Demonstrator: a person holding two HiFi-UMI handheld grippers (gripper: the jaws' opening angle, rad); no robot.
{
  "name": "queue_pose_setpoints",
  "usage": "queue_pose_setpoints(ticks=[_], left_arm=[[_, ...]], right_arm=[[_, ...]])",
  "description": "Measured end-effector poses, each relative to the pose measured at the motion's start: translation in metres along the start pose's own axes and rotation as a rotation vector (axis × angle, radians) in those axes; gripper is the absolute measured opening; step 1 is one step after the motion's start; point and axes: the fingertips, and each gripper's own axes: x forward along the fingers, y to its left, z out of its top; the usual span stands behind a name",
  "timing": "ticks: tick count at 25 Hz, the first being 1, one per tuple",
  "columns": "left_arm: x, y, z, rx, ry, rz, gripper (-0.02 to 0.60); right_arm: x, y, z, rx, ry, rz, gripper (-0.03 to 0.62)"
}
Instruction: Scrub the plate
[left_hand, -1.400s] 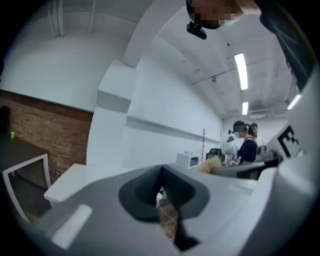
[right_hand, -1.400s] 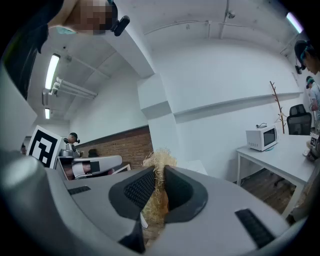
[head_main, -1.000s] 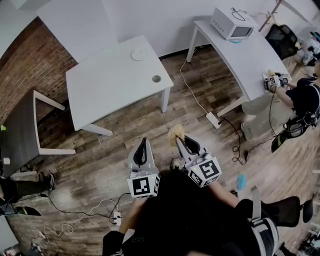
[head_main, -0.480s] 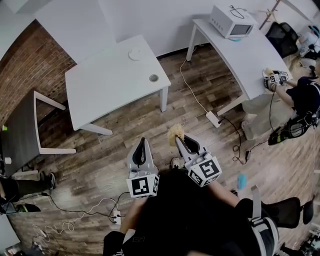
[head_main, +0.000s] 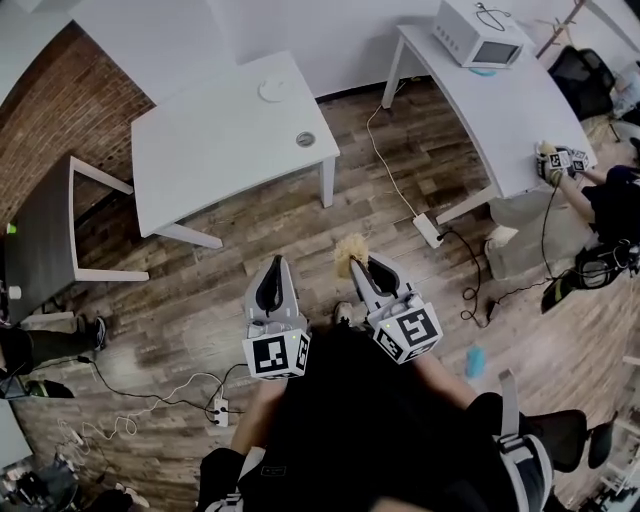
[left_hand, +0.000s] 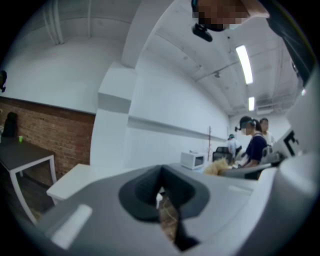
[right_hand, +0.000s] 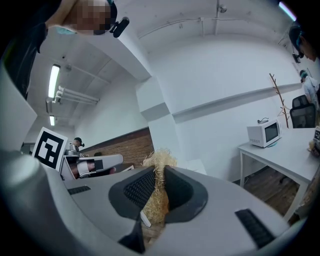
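A small white plate (head_main: 272, 90) lies near the far edge of the white table (head_main: 220, 150), well ahead of both grippers. In the head view my right gripper (head_main: 358, 266) is shut on a straw-coloured scrubber (head_main: 349, 251), held over the wooden floor. The right gripper view shows the scrubber (right_hand: 159, 165) bulging out between the dark pads of that gripper (right_hand: 156, 184). My left gripper (head_main: 274, 264) is beside it, also over the floor, shut with nothing in it. In the left gripper view its jaws (left_hand: 160, 186) meet, and the scrubber (left_hand: 216, 168) shows to the right.
A small round grey object (head_main: 305, 140) sits on the white table near its right edge. A second white table (head_main: 500, 110) at the right carries a microwave (head_main: 478, 34). A seated person (head_main: 605, 205) works there. Cables and a power strip (head_main: 427, 231) lie on the floor.
Both grippers have drifted slightly left in the head view, still over the floor. The right one keeps its hold on the scrubber.
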Motion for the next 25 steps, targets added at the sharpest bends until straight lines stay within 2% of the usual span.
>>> queue_pose_setpoints(ticks=[8,25], left_arm=[[0.012,-0.003,0.001,0.01,0.017,0.012,0.003],[0.082,0.059,0.001,-0.011,0.004,-0.014,0.003]], right_arm=[[0.009,-0.013,0.008,0.015,-0.001,0.005,0.05],[0.097,-0.026,0.019,-0.015,0.005,-0.021,0.051]])
